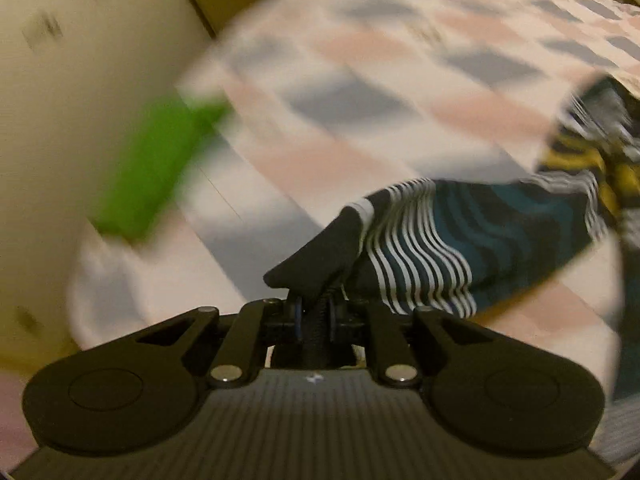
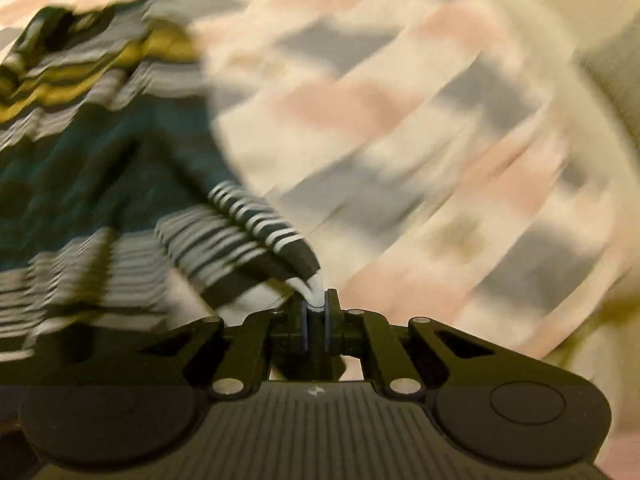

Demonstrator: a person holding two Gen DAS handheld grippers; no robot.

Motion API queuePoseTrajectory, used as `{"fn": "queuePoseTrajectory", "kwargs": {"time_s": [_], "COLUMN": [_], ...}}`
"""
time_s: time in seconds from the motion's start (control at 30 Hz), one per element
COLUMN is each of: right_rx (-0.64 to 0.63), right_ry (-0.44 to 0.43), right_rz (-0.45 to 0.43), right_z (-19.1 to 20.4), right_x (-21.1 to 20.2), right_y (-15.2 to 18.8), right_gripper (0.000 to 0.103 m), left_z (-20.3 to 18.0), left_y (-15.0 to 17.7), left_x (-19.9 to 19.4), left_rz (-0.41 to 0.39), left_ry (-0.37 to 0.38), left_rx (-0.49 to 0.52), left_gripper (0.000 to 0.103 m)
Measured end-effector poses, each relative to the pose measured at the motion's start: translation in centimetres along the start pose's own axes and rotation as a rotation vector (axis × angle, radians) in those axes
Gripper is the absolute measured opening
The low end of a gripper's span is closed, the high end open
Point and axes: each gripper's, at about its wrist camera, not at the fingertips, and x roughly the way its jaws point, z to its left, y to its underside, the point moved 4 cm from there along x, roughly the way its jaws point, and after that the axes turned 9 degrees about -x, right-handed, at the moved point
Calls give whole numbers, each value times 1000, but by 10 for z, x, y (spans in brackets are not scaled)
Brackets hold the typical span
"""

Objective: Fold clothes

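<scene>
A striped garment (image 1: 480, 236) in teal, black, white and yellow stretches across a checked bedsheet (image 1: 360, 60). My left gripper (image 1: 315, 312) is shut on its black hem corner, which bunches up just beyond the fingers. In the right wrist view the same garment (image 2: 100, 160) spreads to the left, blurred by motion. My right gripper (image 2: 316, 314) is shut on another black and white corner of it. Both corners look lifted off the sheet.
A green object (image 1: 156, 168), blurred, lies at the left edge of the bed beside a pale wall (image 1: 60, 80). The pink, grey and white checked bedsheet (image 2: 400, 120) fills the area to the right of the garment.
</scene>
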Motion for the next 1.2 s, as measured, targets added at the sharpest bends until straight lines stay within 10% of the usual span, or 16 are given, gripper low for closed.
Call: {"fn": "queuePoseTrajectory", "kwargs": {"time_s": [0.2, 0.3, 0.47, 0.67, 1.07, 1.13, 1.2], "right_rx": [-49, -23, 131, 290, 339, 343, 328], "right_ry": [287, 217, -189, -800, -925, -927, -923], "right_rz": [-73, 25, 23, 106, 111, 117, 127], "right_z": [-132, -155, -111, 14, 76, 82, 90], "right_x": [18, 54, 84, 93, 109, 111, 112], "right_y": [-63, -69, -17, 65, 80, 81, 82], "right_gripper": [10, 62, 64, 64, 66, 66, 51], "left_z": [33, 10, -42, -131, -191, -197, -202], "left_y": [-88, -64, 51, 194, 257, 260, 259], "left_x": [4, 5, -9, -64, -51, -49, -51], "left_rz": [-77, -15, 217, 478, 579, 587, 585], "left_ry": [-205, -284, -80, 375, 481, 490, 502], "left_rx": [-31, -9, -107, -318, -477, -497, -495], "left_gripper": [37, 53, 52, 49, 64, 56, 26]}}
